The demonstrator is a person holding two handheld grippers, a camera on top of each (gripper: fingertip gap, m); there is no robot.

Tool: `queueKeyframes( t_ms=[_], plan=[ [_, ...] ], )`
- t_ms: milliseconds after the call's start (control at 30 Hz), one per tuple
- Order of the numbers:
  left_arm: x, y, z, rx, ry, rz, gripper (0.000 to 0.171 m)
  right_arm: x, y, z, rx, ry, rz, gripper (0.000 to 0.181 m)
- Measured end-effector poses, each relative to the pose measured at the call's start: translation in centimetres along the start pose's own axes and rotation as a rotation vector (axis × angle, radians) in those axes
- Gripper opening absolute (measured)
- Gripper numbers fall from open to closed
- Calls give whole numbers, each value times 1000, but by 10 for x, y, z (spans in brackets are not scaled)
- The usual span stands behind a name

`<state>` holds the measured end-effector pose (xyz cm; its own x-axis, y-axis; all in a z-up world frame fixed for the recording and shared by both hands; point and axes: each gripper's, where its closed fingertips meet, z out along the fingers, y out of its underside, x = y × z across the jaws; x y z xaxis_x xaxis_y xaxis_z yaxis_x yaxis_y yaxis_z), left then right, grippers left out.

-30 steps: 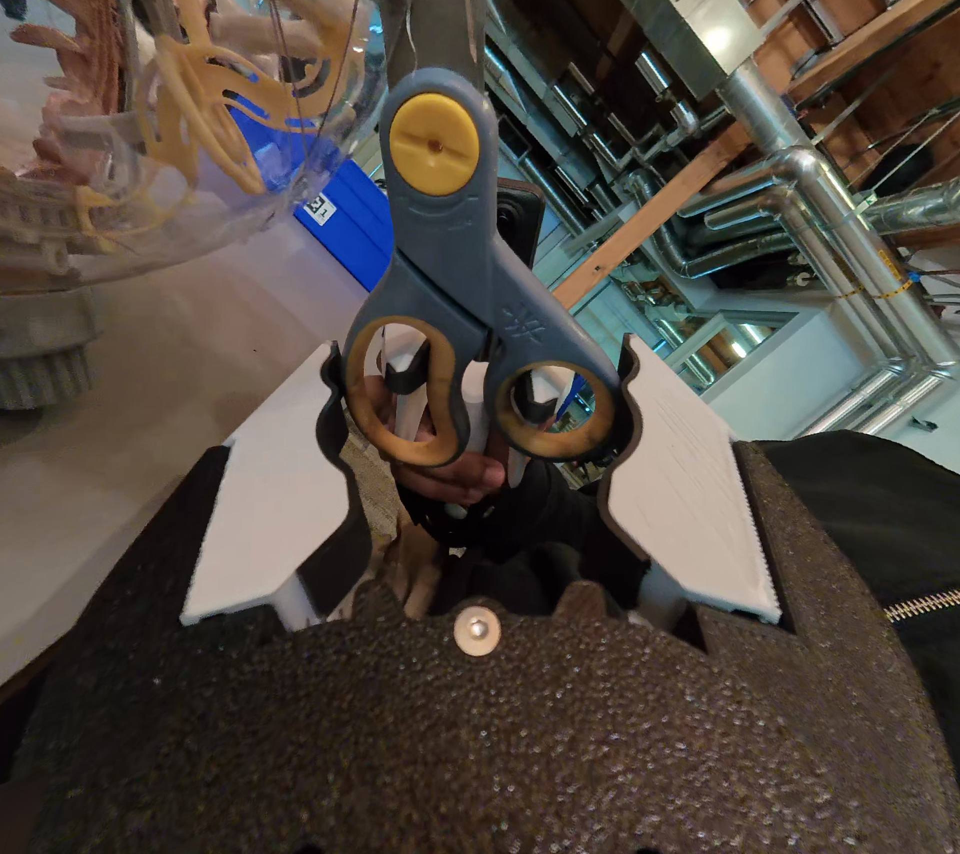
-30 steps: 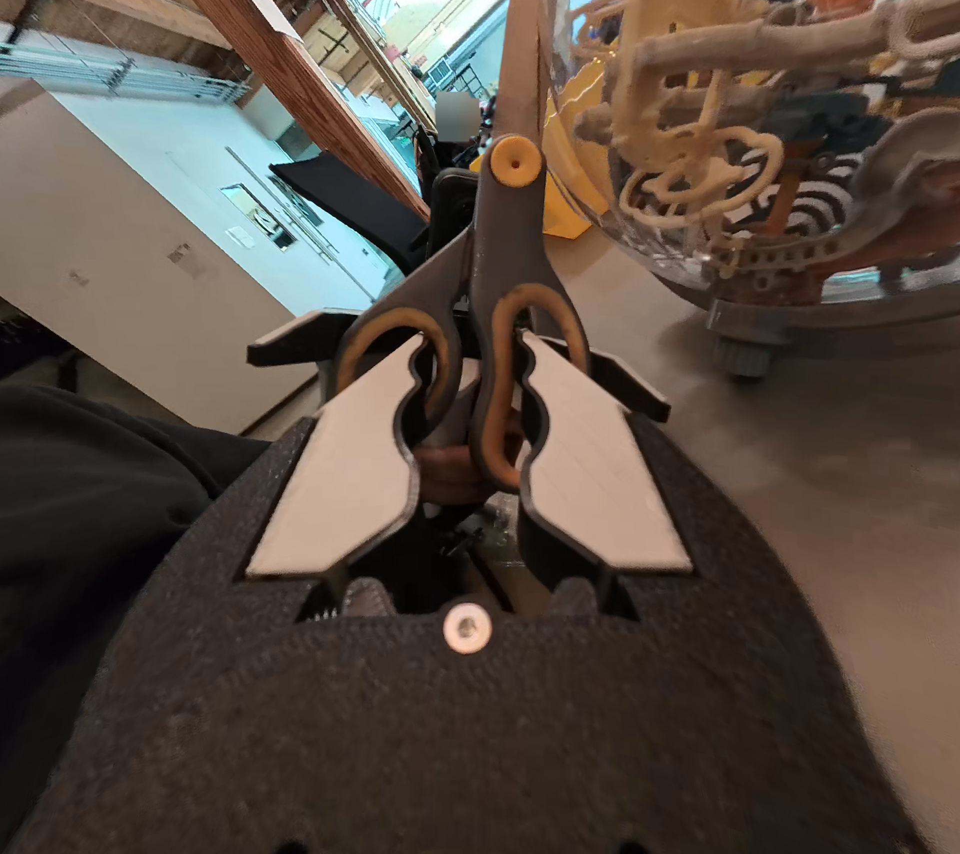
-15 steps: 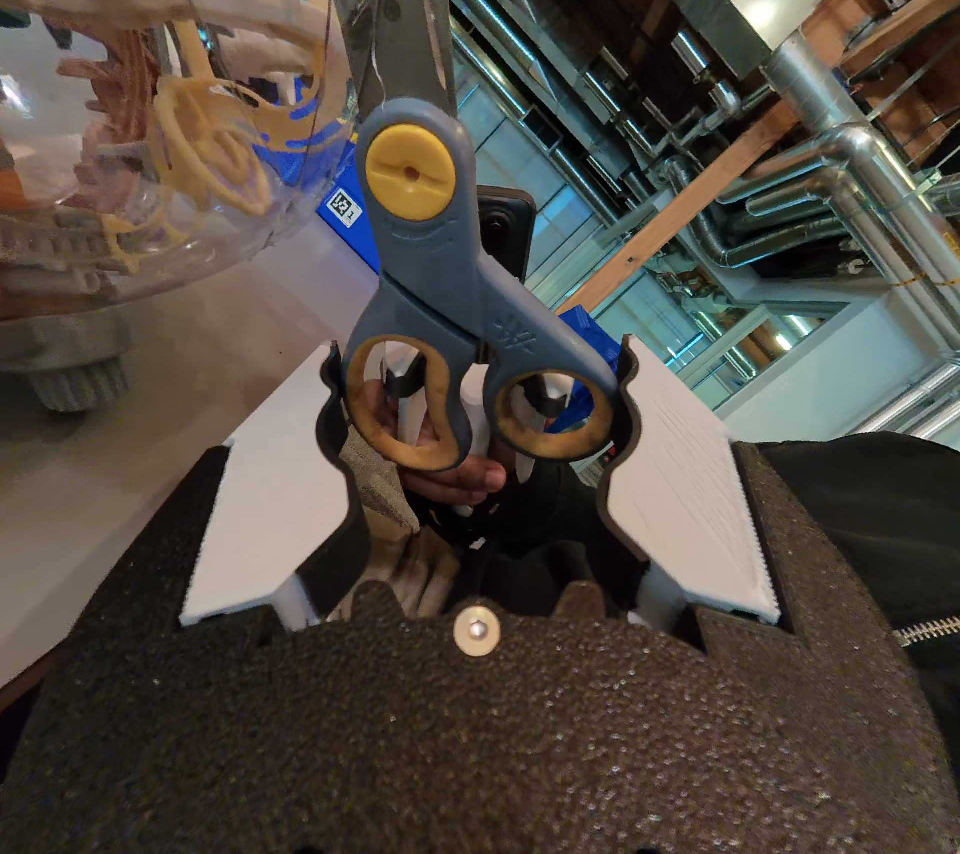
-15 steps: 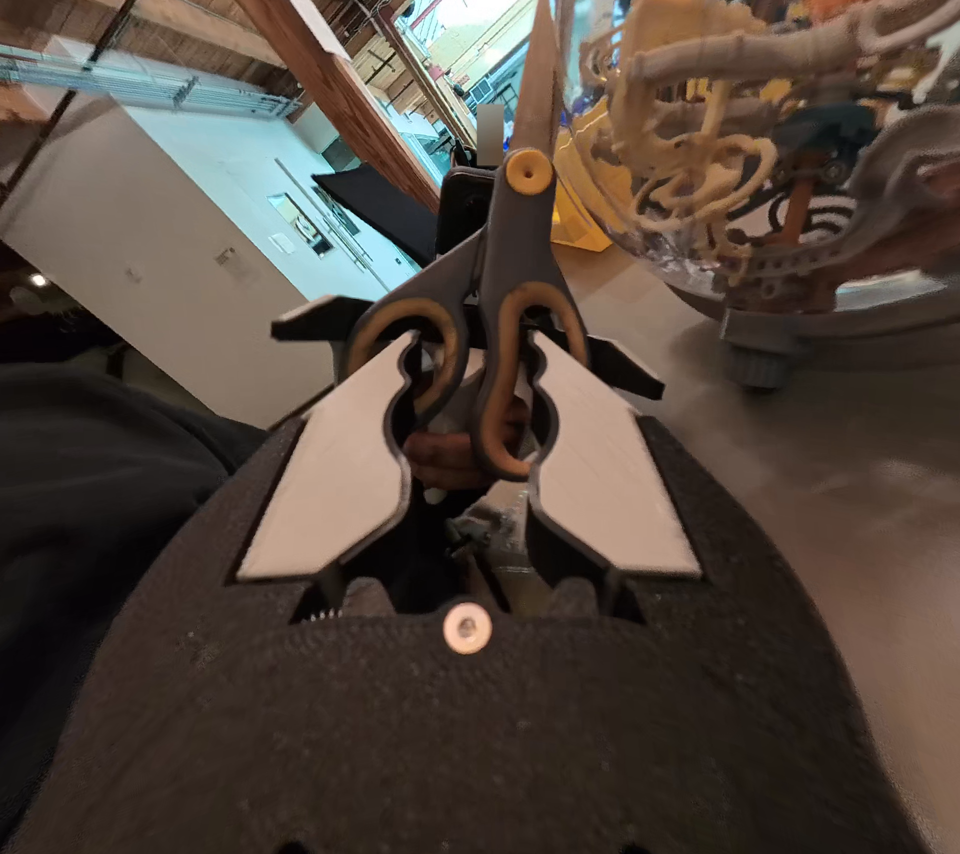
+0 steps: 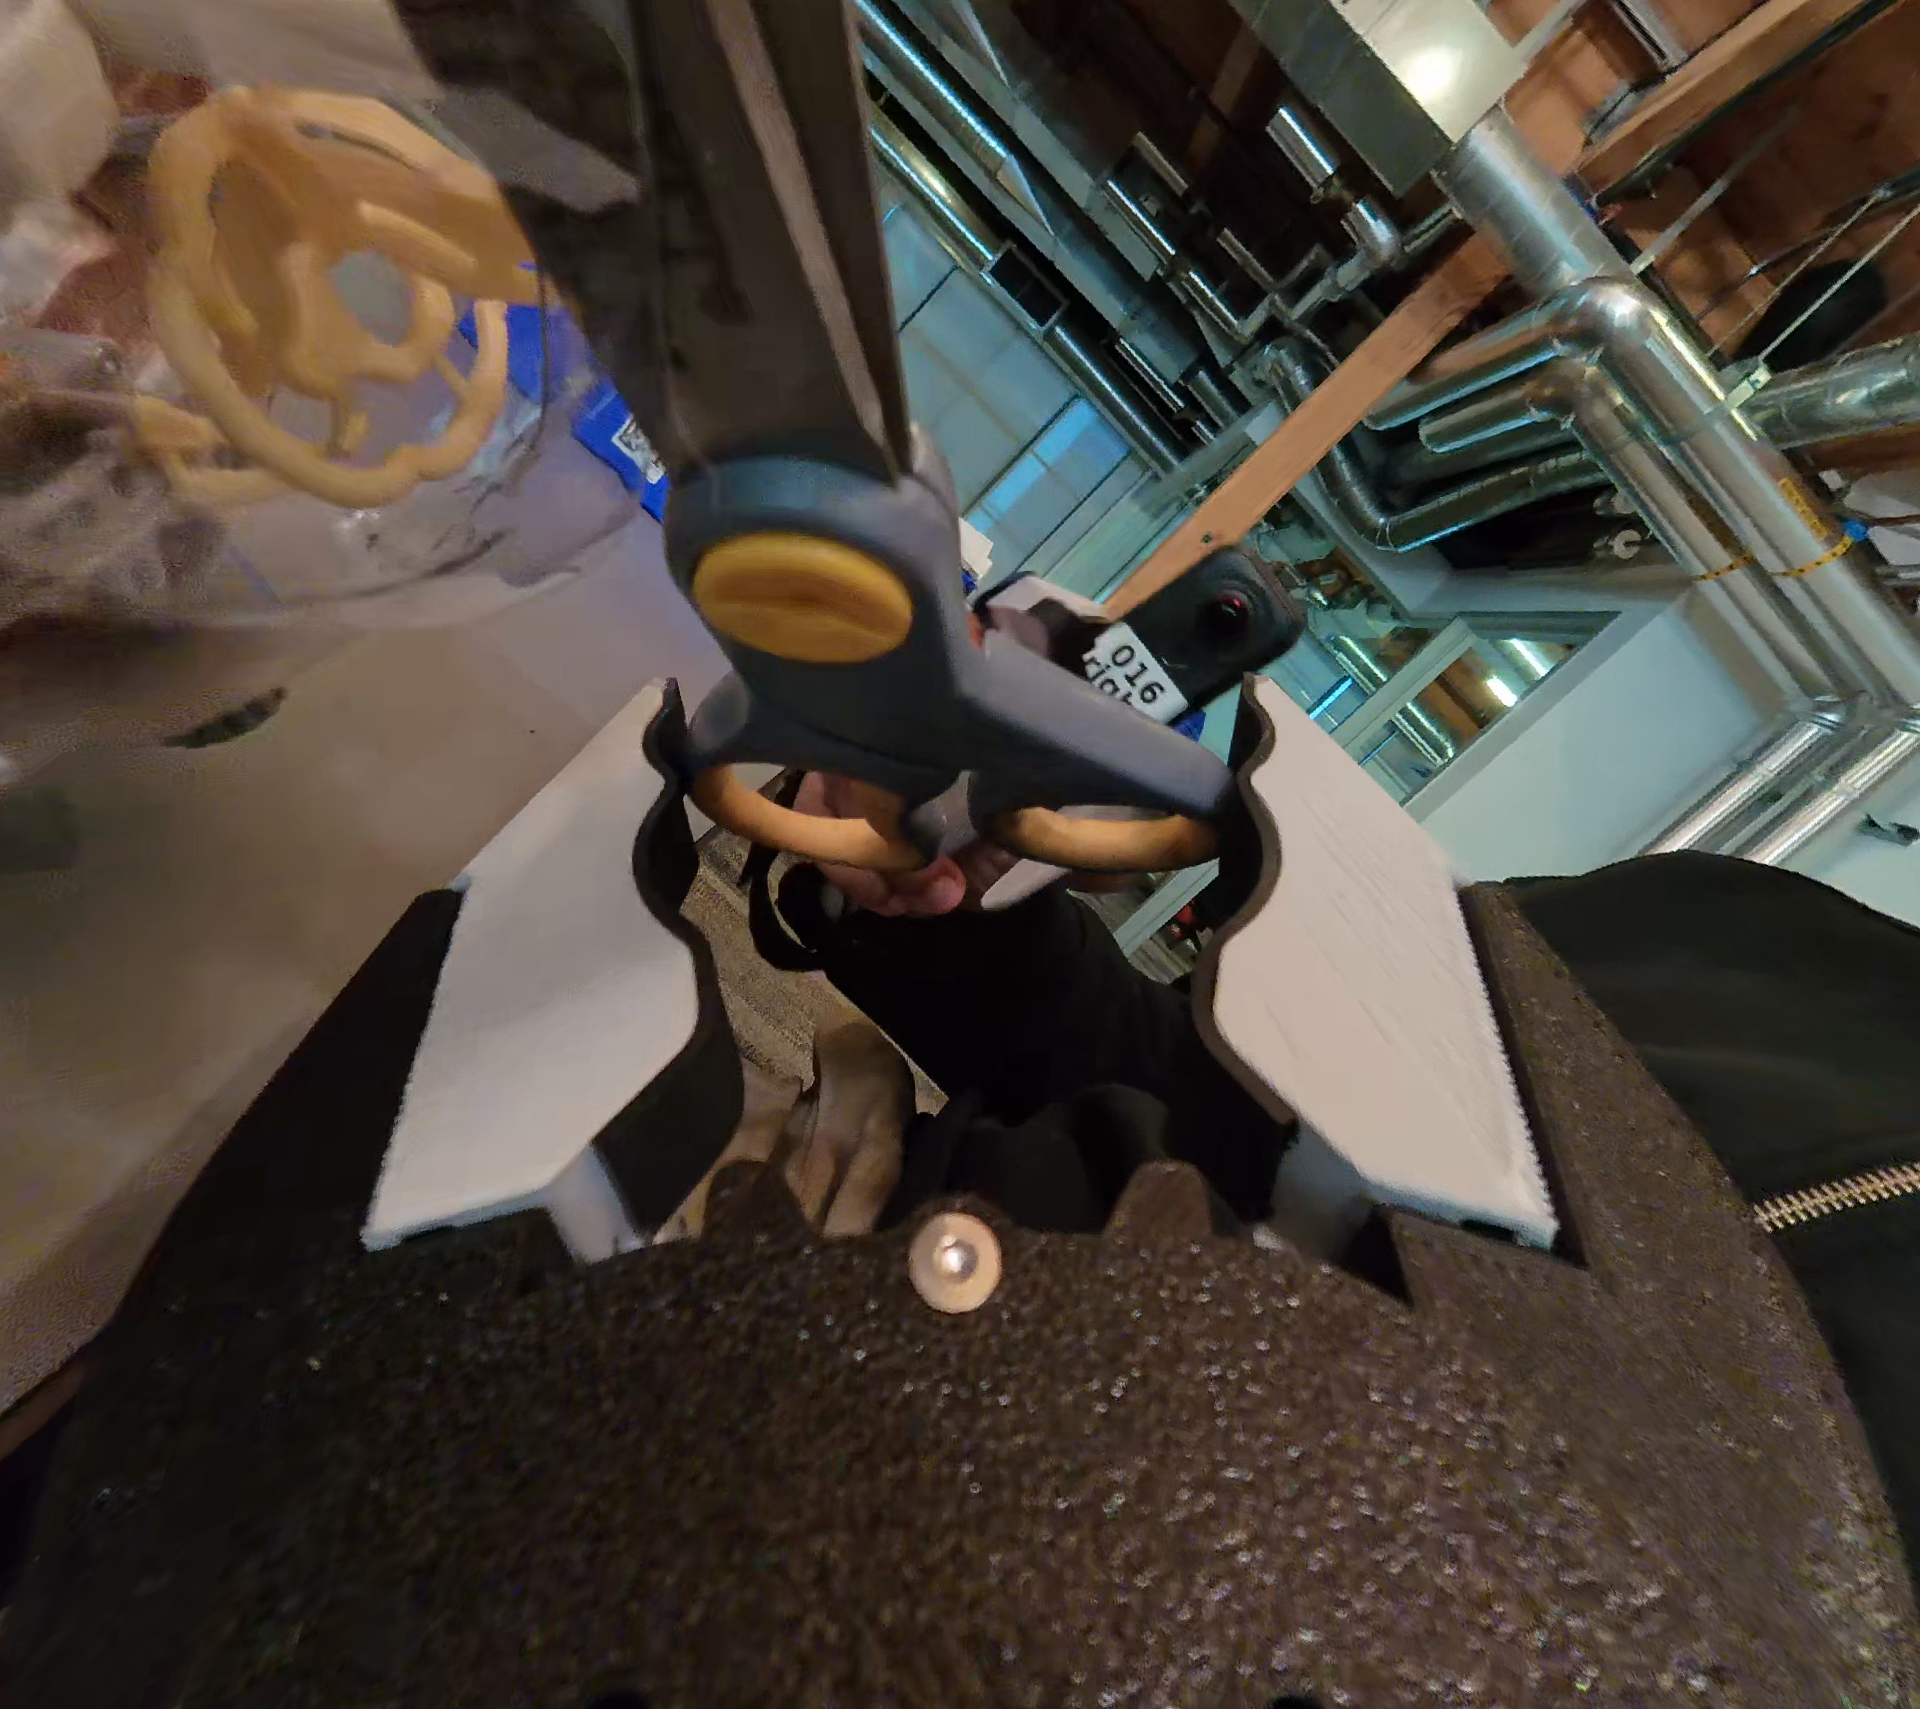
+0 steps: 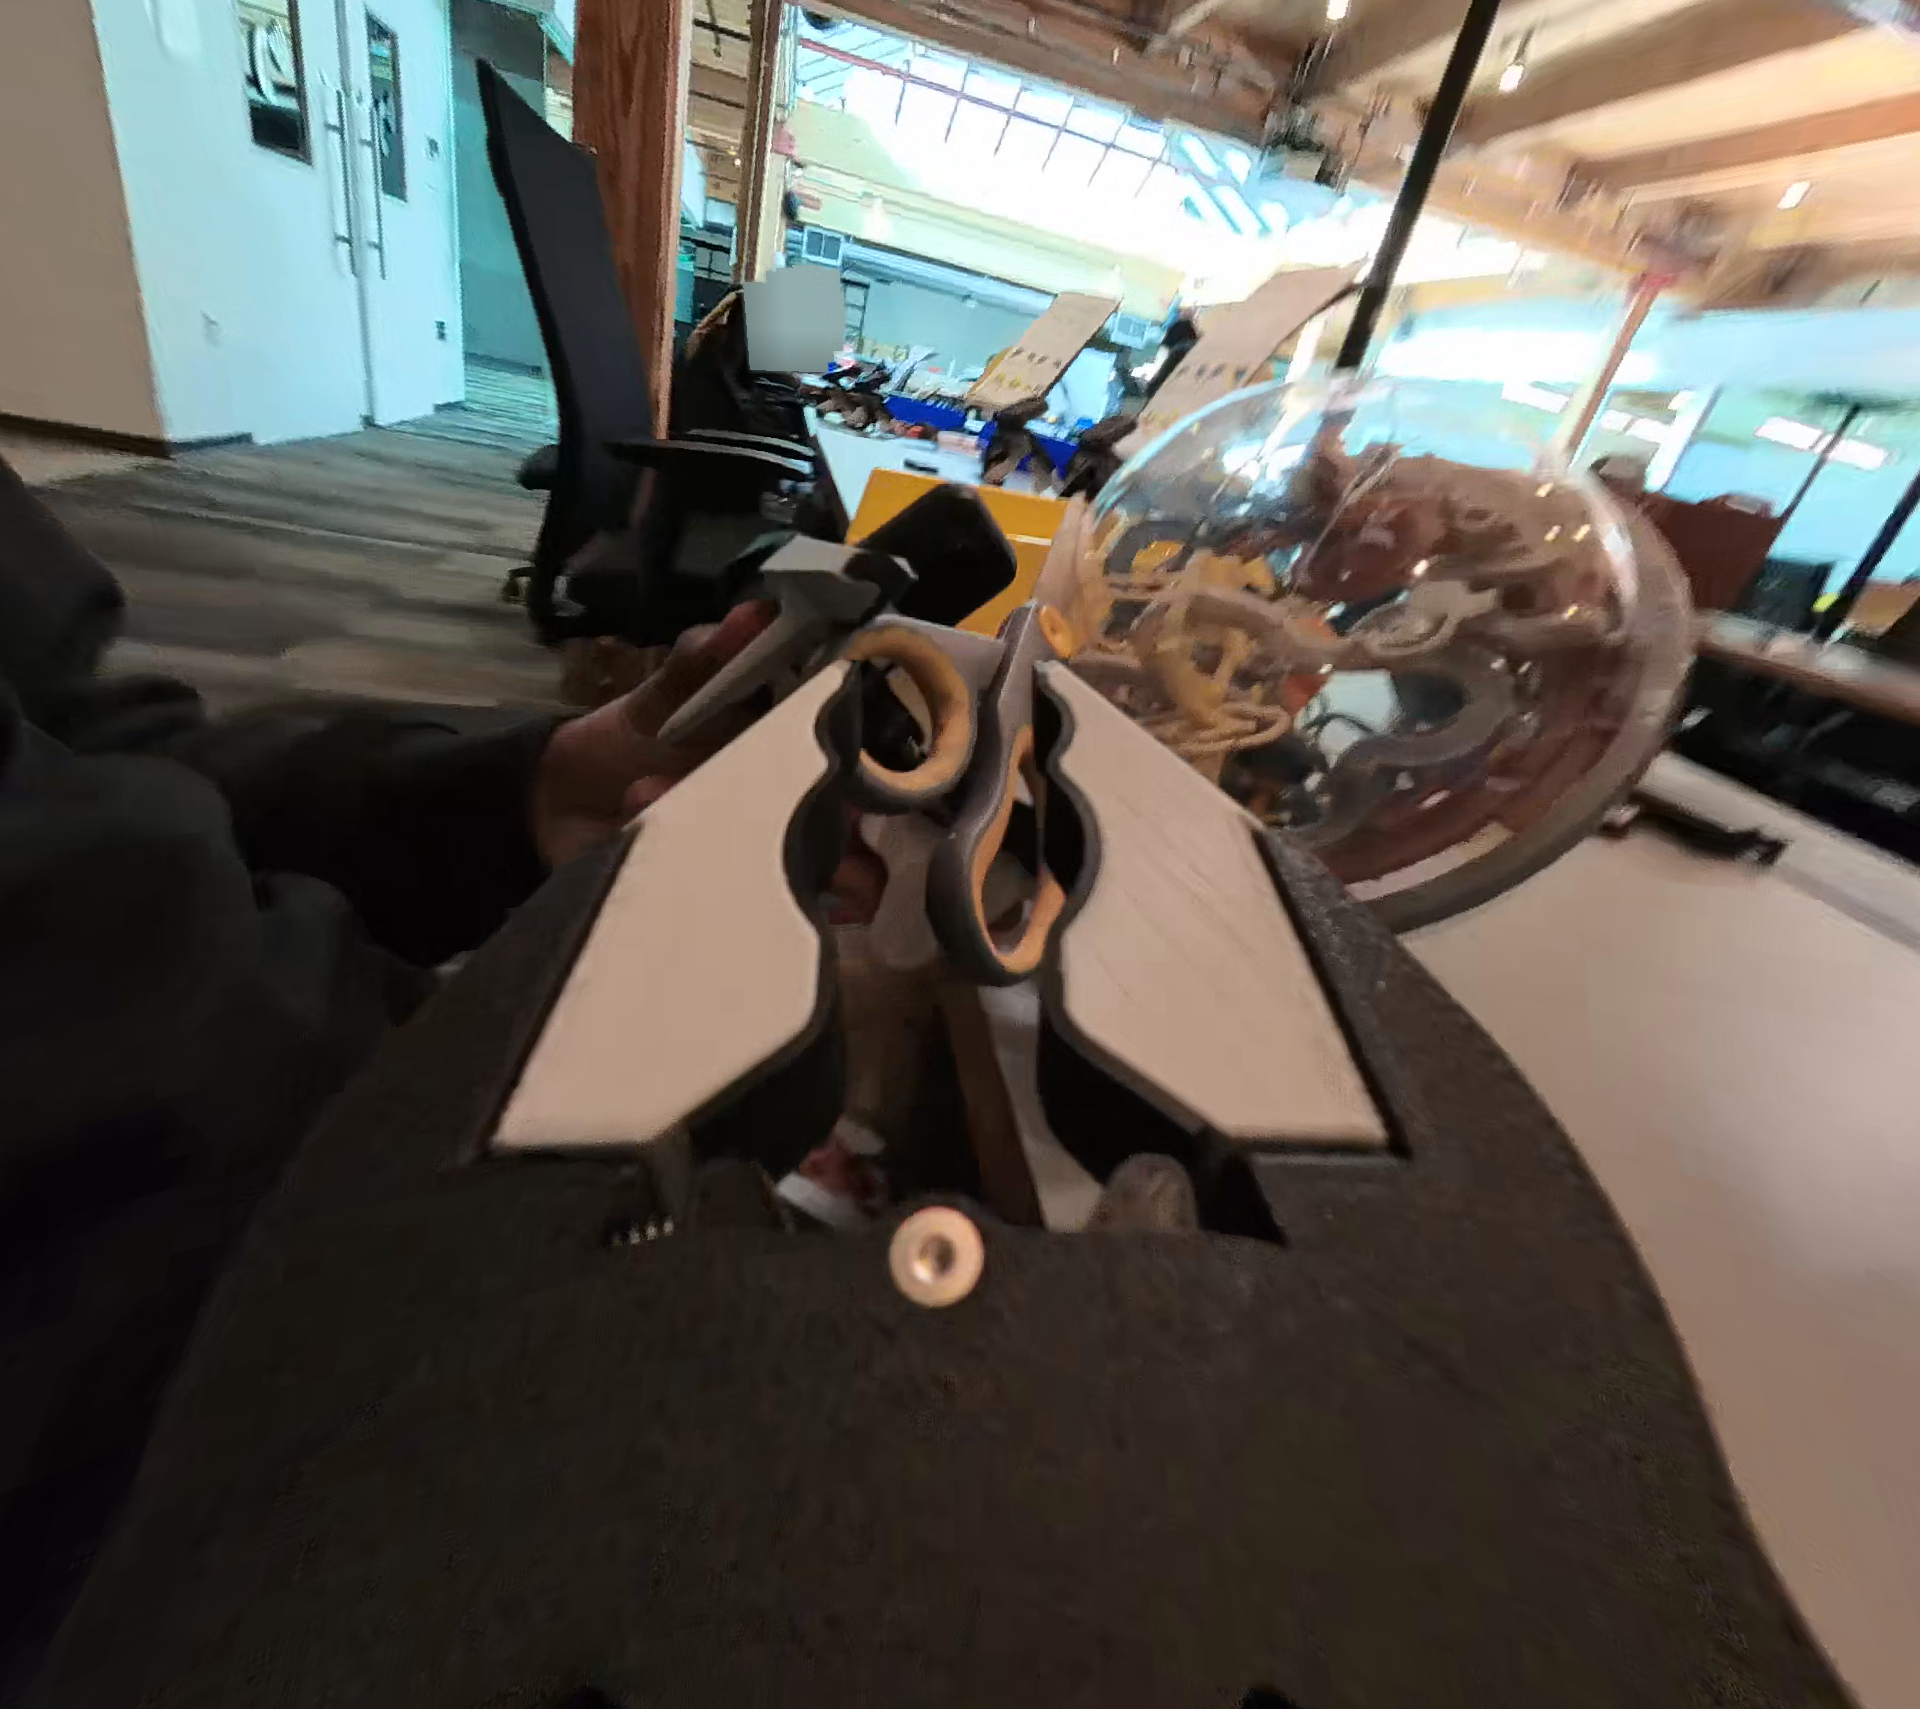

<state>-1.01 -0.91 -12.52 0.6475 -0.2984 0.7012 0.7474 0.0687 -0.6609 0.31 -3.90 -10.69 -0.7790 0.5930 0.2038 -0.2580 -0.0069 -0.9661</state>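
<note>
A pair of scissors [image 5: 883, 683] with grey handles, yellow-lined loops and a yellow pivot cap is held in the air between both grippers. My left gripper [image 5: 951, 755] has its fingers against the outer sides of the two handle loops, and the blades point up and away. My right gripper [image 6: 935, 693] is shut on one handle loop of the scissors [image 6: 966, 786], seen edge-on. The left gripper [image 6: 821, 589] shows just beyond it, in a hand [image 6: 603, 776]. The right gripper [image 5: 1153, 641] shows behind the handles in the left wrist view.
A clear sphere with a cream and brown maze inside [image 6: 1351, 641] stands on the pale table [image 6: 1662, 1088] to the right; it also shows in the left wrist view [image 5: 312, 329]. A black office chair [image 6: 603, 433], a yellow box [image 6: 935, 506] and a wooden post [image 6: 623, 101] lie beyond.
Both grippers have swung with the scissors. The right wrist view has dropped from the ceiling to the room. In the left wrist view the scissors tilt towards the camera, blades close overhead.
</note>
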Motion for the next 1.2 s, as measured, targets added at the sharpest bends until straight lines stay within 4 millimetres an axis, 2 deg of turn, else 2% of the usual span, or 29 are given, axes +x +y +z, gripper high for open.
queueKeyframes(
  t_ms=[133, 267, 467, 500, 533, 600, 800, 900, 1033, 1200],
  plan=[
    [1, -3, -3, 15, 29, -14, 100, 0, -8, -4, 27, 18, -57, 28],
    [-4, -8, -8, 37, 30, -48, 100, -12, -9, -5, 13, -63, -53, 29],
    [-9, -7, -8, 33, 4, -65, 99, -14, 21, 13, -219, 28, -327, 30],
    [-11, -5, -7, 23, -8, -62, 100, -12, 26, 16, -247, 53, -379, 28],
    [-13, -2, -6, 10, -25, -58, 99, -9, 28, 18, -264, 92, -425, 12],
    [-17, 0, -4, -4, -57, -52, 100, -8, 31, 22, -274, 123, -458, 7],
    [-19, -12, -9, 55, -87, -65, 103, 0, 25, 30, -156, 147, -56, 7],
    [-16, -19, -13, 90, -77, -20, 98, 15, 5, 23, 7, 148, 246, 6],
    [-16, -22, -16, 112, -73, 3, 97, 41, -6, 7, 166, 167, 529, 6],
    [-16, -11, -5, 75, -69, 0, 95, 36, -9, 10, 271, 98, 726, 5]
  ],
)
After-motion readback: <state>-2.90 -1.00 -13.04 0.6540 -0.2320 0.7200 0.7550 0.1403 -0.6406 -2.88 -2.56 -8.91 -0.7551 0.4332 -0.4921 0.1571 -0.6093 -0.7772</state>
